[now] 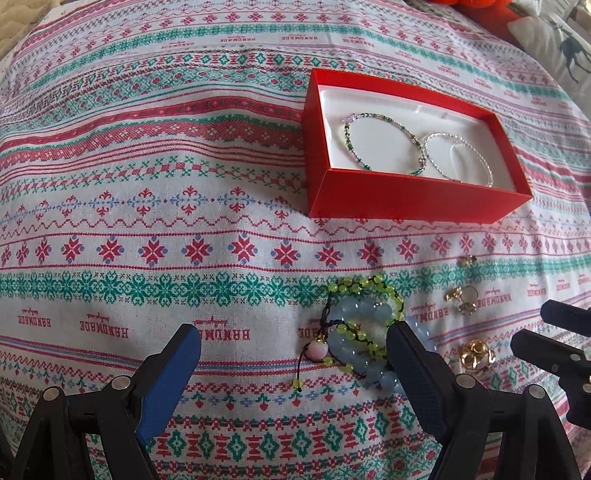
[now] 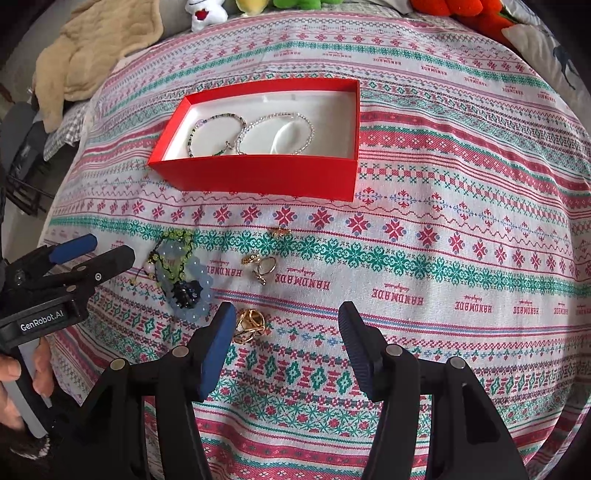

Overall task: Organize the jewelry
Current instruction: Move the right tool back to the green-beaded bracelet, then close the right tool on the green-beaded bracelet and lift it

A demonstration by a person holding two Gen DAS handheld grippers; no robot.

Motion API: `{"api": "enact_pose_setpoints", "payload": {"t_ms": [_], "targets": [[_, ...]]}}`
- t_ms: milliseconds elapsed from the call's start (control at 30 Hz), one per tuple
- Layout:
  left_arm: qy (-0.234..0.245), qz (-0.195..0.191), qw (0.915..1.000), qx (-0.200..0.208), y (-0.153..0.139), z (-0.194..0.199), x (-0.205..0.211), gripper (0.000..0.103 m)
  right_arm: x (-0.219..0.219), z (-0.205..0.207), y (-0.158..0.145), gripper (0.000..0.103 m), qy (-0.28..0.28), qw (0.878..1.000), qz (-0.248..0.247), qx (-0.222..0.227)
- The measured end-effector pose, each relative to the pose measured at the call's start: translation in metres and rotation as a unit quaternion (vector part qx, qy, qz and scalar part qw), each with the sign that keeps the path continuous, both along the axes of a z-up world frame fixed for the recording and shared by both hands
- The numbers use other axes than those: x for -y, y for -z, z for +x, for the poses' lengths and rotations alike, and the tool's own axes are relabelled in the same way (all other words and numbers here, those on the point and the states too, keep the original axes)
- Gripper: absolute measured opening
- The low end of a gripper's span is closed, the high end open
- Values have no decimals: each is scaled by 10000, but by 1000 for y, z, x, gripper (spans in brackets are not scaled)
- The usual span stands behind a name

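A red box with a white lining holds a green beaded bracelet and a clear beaded bracelet. In front of it on the cloth lie a pale blue bead bracelet tangled with a yellow-green cord bracelet, several gold rings and a gold ornament. My left gripper is open and empty, its right finger at the bracelet pile. My right gripper is open and empty, its left finger beside the gold ornament.
A patterned red, green and white cloth covers the surface. A beige blanket and plush toys lie at the far edge. A cushion with a deer print sits far right.
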State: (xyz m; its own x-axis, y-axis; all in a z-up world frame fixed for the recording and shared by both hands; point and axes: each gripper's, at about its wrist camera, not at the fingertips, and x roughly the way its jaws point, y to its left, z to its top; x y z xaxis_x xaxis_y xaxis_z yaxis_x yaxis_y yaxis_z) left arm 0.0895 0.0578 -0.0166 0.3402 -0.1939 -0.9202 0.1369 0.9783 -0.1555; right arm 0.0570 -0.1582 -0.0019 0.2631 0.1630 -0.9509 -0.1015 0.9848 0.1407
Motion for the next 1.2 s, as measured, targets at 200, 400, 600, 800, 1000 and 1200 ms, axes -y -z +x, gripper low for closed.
{"api": "enact_pose_setpoints", "payload": {"t_ms": [200,400,600,800,1000,1200], "targets": [[-46,-162,9998,-99,6,6,-3,64,-1,1,2,60,19,10000,12,-62],[-35,-424,9989,-201,15,22,4,35,-1,4,2,60,77,9999,33,-76],[14,-457,9987,-226,24,36,12,26,-4,6,3,60,80,9999,40,-92],[43,-486,9981,-385,36,43,21,14,-7,7,4,60,81,9999,40,-78],[160,-391,9985,-346,35,42,35,0,-8,8,4,60,80,9999,44,-82],[233,-559,9982,-18,7,31,34,0,-12,11,3,61,81,9999,83,-56]]}}
